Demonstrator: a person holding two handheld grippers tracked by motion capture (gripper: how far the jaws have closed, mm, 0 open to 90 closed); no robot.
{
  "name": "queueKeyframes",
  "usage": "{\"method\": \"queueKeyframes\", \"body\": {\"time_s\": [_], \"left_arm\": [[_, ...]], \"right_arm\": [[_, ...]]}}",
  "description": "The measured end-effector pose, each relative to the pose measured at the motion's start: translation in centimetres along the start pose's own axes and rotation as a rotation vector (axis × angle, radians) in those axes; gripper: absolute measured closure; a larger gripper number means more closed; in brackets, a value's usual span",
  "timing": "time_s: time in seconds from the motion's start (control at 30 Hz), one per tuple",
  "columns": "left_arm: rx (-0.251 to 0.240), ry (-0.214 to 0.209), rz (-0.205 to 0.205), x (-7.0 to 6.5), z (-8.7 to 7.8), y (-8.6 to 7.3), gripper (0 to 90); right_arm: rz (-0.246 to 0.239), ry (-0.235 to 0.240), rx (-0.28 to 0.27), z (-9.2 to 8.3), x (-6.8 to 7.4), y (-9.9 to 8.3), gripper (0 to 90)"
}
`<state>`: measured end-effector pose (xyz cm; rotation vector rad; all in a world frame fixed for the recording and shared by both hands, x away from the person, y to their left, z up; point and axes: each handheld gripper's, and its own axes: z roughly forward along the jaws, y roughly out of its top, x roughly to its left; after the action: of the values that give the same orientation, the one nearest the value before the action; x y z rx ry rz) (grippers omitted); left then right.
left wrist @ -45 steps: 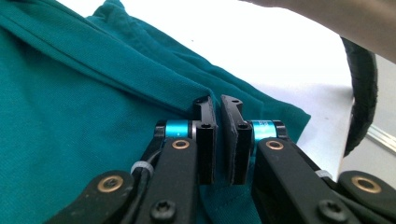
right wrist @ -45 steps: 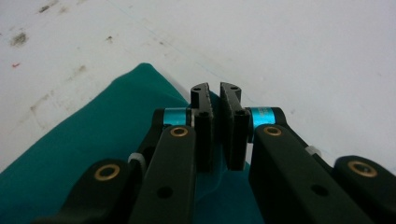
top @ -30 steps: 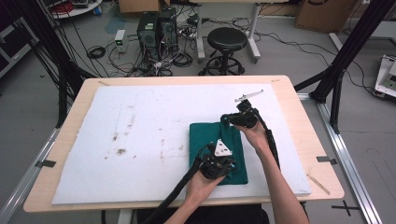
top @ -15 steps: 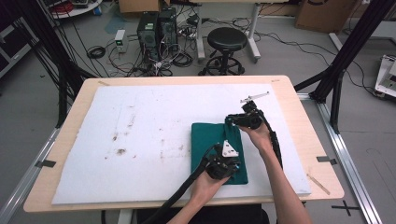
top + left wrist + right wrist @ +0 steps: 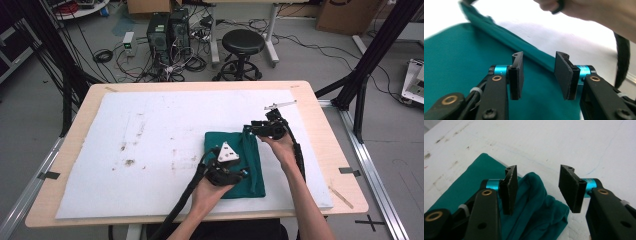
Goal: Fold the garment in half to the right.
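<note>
Left hand-held gripper [image 5: 243, 173] at the near right of the folded green cloth [image 5: 227, 145], jaws just opened, nothing between the pads, cloth lying flat underneath. Right hand-held gripper [image 5: 248, 128] at the cloth's far right corner, jaws likewise just parted, bunched corner below them. Long axis near to far on the desk [image 5: 320, 125], each gripper nearest its own end.

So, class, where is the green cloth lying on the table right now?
In the high view the green cloth lies folded on the white mat, right of centre near the table's front edge, between the left gripper and the right gripper.
</note>
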<state>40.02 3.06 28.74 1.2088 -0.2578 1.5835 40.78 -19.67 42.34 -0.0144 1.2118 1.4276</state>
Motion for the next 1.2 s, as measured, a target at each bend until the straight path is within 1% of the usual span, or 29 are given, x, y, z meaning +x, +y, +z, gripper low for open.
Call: {"method": "queueKeyframes", "body": {"time_s": [0.03, 0.13, 0.17, 0.2, 0.23, 0.27, 0.37, 0.47, 0.5, 0.57, 0.6, 0.63, 0.67, 0.73, 0.8, 0.87, 0.93, 1.0, 1.07, 1.17, 1.2], "left_arm": [[-0.005, 0.011, -0.003, 0.5, -0.3, 0.1, 59.3], [-0.011, 0.032, -0.019, 2.1, -1.0, 0.3, 64.9], [-0.013, 0.055, -0.02, 2.8, -1.4, 0.4, 65.2], [-0.016, 0.071, -0.019, 3.2, -1.6, 0.4, 65.6], [-0.016, 0.098, -0.022, 3.9, -2.0, 0.5, 66.2], [-0.018, 0.114, -0.025, 4.3, -2.1, 0.5, 66.6], [-0.01, 0.163, -0.046, 6.2, -2.5, 0.7, 68.0], [-0.006, 0.185, -0.069, 7.6, -2.4, 1.0, 69.1], [0.002, 0.192, -0.075, 8.0, -2.2, 1.0, 69.0], [0.008, 0.19, -0.094, 8.8, -1.9, 0.9, 68.9], [0.016, 0.192, -0.11, 9.3, -1.4, 0.8, 68.9], [0.027, 0.194, -0.122, 9.7, -1.0, 0.7, 68.9], [0.04, 0.201, -0.125, 10.1, -0.6, 0.5, 68.7], [0.064, 0.212, -0.14, 10.6, 0.0, 0.2, 66.9], [0.071, 0.228, -0.144, 10.9, 0.4, 0.0, 65.8], [0.061, 0.237, -0.152, 11.2, 0.5, -0.1, 65.2], [0.057, 0.246, -0.162, 11.4, 0.5, -0.1, 64.6], [0.063, 0.249, -0.168, 11.6, 0.5, -0.2, 64.0], [0.08, 0.25, -0.167, 11.7, 0.7, -0.4, 63.5], [0.088, 0.257, -0.163, 11.6, 0.9, -0.5, 62.4], [0.088, 0.258, -0.165, 11.6, 1.0, -0.5, 62.3]], "right_arm": [[-0.015, -0.003, -0.005, -0.1, 0.3, 0.0, 49.3], [-0.048, -0.008, -0.022, -0.3, 1.2, 0.2, 48.6], [-0.054, -0.012, -0.025, -0.4, 1.4, 0.2, 48.8], [-0.069, -0.016, -0.026, -0.4, 1.8, 0.3, 49.2], [-0.08, -0.02, -0.026, -0.4, 2.1, 0.3, 49.5], [-0.089, -0.016, -0.019, -0.4, 2.5, 0.4, 49.5], [-0.116, -0.005, -0.015, -0.2, 3.4, 0.5, 50.2], [-0.147, 0.009, -0.014, 0.2, 4.2, 0.7, 51.5], [-0.159, 0.014, -0.009, 0.5, 4.3, 0.7, 51.6], [-0.166, 0.019, 0.022, 1.1, 4.5, 0.6, 51.6], [-0.163, 0.018, 0.036, 1.4, 4.4, 0.6, 51.6], [-0.163, 0.002, 0.058, 1.7, 4.3, 0.5, 51.6], [-0.159, -0.022, 0.073, 1.8, 4.2, 0.4, 51.7], [-0.142, -0.063, 0.092, 1.8, 3.8, 0.3, 52.0], [-0.125, -0.081, 0.091, 1.5, 3.3, 0.2, 52.7], [-0.118, -0.105, 0.085, 1.0, 2.8, 0.0, 54.1], [-0.1, -0.124, 0.092, 0.8, 2.3, -0.3, 56.8], [-0.08, -0.145, 0.095, 0.6, 1.4, -0.7, 60.4], [-0.053, -0.168, 0.107, 0.6, 0.8, -1.1, 63.6], [-0.029, -0.171, 0.098, 0.7, -0.1, -1.7, 66.0], [-0.008, -0.168, 0.101, 0.8, -0.4, -1.9, 66.2]]}}
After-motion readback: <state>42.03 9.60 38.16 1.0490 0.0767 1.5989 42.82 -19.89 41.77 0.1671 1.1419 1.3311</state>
